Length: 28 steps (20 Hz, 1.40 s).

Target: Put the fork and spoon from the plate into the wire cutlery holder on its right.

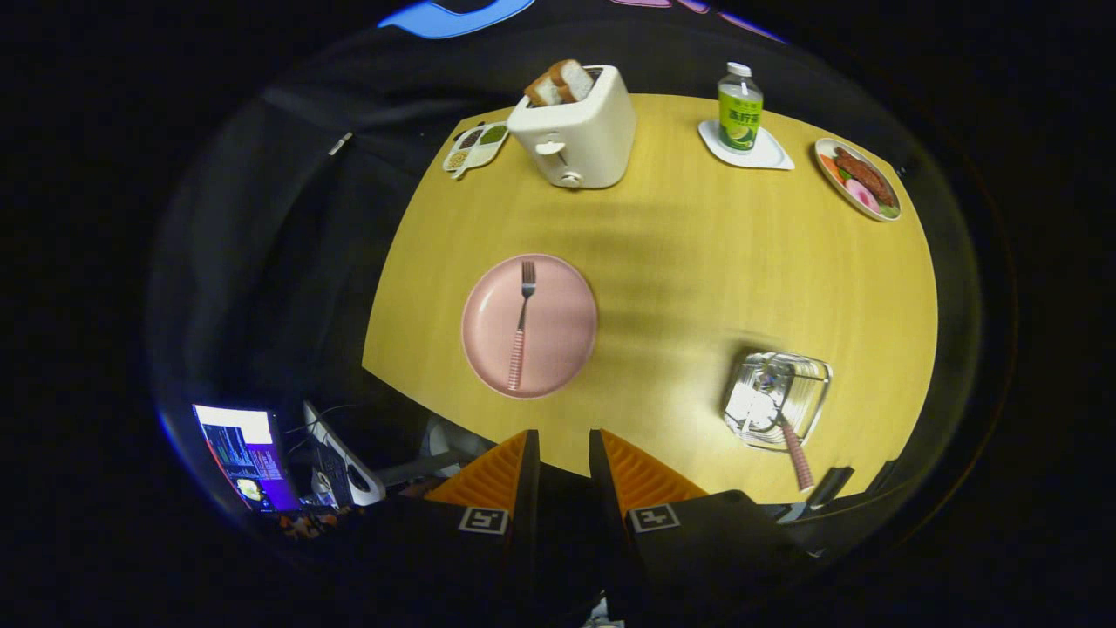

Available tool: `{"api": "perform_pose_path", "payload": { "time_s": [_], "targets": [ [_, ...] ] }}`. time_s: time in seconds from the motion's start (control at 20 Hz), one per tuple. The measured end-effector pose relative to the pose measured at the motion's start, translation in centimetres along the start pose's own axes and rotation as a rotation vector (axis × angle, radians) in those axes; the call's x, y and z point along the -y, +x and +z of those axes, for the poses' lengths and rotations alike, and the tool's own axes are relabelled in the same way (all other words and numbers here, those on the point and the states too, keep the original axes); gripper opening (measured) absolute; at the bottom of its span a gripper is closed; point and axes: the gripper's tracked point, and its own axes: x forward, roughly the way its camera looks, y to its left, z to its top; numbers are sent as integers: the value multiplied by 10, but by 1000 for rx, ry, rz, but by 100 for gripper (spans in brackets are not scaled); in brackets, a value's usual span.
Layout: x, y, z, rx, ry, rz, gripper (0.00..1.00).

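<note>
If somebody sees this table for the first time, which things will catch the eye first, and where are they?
The pink plate with a pink-handled fork on it lies just ahead of the gripper, whose jaws stand slightly apart and hold nothing. To its right, the wire cutlery holder already has a pink-handled utensil leaning out. At the far edge stands a white toaster with bread.

The bottle (pixel 739 110) label's print is too small to read.

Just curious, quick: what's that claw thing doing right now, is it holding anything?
Gripper: fingers slightly apart, holding nothing, raised above the table's near edge.
</note>
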Motion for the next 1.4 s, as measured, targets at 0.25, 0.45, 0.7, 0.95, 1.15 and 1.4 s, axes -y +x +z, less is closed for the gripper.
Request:
{"api": "perform_pose_path", "payload": {
  "time_s": [0.25,0.45,0.7,0.95,1.15,1.4],
  "targets": [
    [-42,87,4,-29,31,0,36],
    [-55,149,8,-61,64,-35,36],
    [-55,196,8,-89,75,-106,36],
    [-35,216,-4,-112,40,-201,36],
    [-38,232,1,-100,46,-235,36],
    [-31,229,3,-97,29,-264,13]
  ]
}}
